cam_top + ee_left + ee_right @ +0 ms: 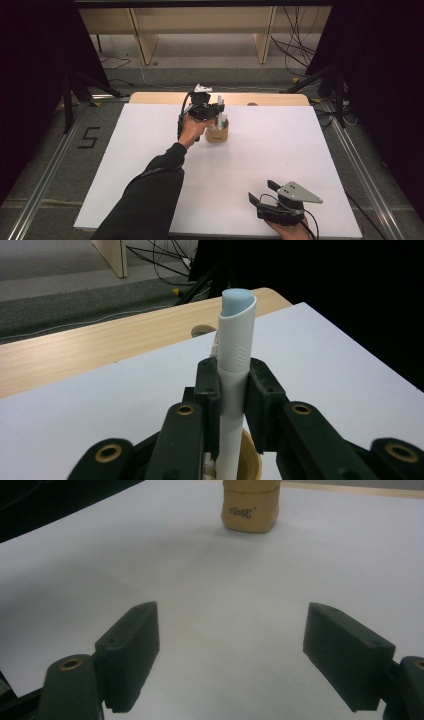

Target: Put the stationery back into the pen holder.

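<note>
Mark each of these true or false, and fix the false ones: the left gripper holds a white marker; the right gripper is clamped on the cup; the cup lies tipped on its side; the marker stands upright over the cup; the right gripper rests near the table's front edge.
1. The left gripper holds a white marker. True.
2. The right gripper is clamped on the cup. False: its jaws stand wide open with nothing between them, far from the cup.
3. The cup lies tipped on its side. False: it stands upright on the white table.
4. The marker stands upright over the cup. True.
5. The right gripper rests near the table's front edge. True.
</note>
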`<action>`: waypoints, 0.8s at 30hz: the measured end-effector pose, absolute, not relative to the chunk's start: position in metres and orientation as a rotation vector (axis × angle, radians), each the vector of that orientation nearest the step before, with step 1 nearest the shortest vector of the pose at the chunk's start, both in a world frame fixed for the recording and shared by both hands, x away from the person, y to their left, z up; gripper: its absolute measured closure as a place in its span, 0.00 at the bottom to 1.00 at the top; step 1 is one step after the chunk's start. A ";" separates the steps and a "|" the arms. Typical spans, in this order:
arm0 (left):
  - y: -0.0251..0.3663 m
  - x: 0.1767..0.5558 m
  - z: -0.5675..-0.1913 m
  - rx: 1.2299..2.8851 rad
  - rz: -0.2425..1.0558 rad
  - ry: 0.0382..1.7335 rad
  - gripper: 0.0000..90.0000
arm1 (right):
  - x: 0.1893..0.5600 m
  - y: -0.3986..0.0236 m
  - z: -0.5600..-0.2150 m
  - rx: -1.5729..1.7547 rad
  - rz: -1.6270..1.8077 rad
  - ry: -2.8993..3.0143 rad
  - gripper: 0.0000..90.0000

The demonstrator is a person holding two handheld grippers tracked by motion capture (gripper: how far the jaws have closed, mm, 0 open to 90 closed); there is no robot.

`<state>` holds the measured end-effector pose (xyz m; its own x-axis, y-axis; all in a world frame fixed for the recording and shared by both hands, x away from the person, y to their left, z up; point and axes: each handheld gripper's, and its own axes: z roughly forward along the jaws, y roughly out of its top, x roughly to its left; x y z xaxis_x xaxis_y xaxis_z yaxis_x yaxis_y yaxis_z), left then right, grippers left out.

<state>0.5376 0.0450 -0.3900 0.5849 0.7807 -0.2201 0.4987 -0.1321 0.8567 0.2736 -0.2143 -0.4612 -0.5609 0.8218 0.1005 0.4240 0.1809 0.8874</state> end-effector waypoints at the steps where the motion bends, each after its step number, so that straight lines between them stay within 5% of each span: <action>1: 0.045 0.537 -0.390 1.792 0.347 1.047 0.86 | 0.274 -0.214 -0.461 1.171 1.343 2.063 0.26; 24: 0.044 0.532 -0.397 1.810 0.365 1.038 0.86 | 0.274 -0.214 -0.462 1.181 1.347 2.068 0.26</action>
<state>0.5323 0.0442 -0.3970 0.5895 0.7839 -0.1948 0.4899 -0.1553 0.8578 0.2740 -0.2141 -0.4616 -0.5615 0.8201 0.1102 0.4322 0.1771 0.8842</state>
